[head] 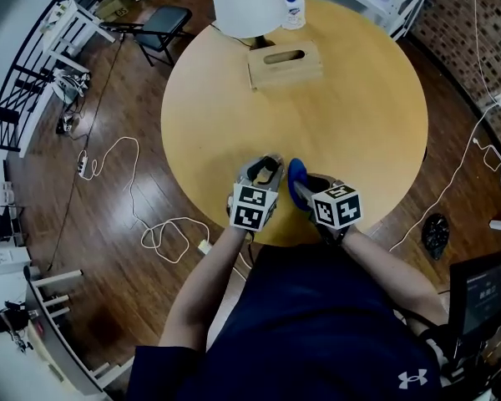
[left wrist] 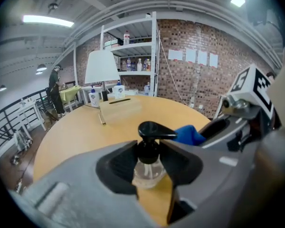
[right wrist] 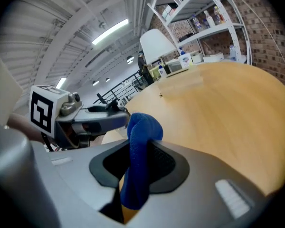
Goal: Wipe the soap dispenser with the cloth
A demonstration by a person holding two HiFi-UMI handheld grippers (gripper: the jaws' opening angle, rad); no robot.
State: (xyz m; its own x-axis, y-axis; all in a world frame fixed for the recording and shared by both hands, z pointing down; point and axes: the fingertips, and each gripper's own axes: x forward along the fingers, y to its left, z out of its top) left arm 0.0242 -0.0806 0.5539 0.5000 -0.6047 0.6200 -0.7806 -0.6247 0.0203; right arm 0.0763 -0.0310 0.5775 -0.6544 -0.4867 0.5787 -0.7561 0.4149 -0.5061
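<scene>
Soap dispenser [left wrist: 154,128] clamped in left gripper [left wrist: 148,163] jaws, cloth [right wrist: 141,127] in right gripper [right wrist: 140,161] jaws, by table [head: 359,98] edge.

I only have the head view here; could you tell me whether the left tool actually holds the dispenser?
Observer: Yes. The left gripper view shows the left tool shut on the dispenser at its black neck.
Operator: Thank you. Is the cloth secure on the other side?
Observer: The right gripper view shows the right tool pinching the cloth, with a fold sticking up above it.
Operator: Is the cloth on the dispenser?
Observer: In the left gripper view it sits just right of the spout; I cannot tell whether they touch.
</scene>
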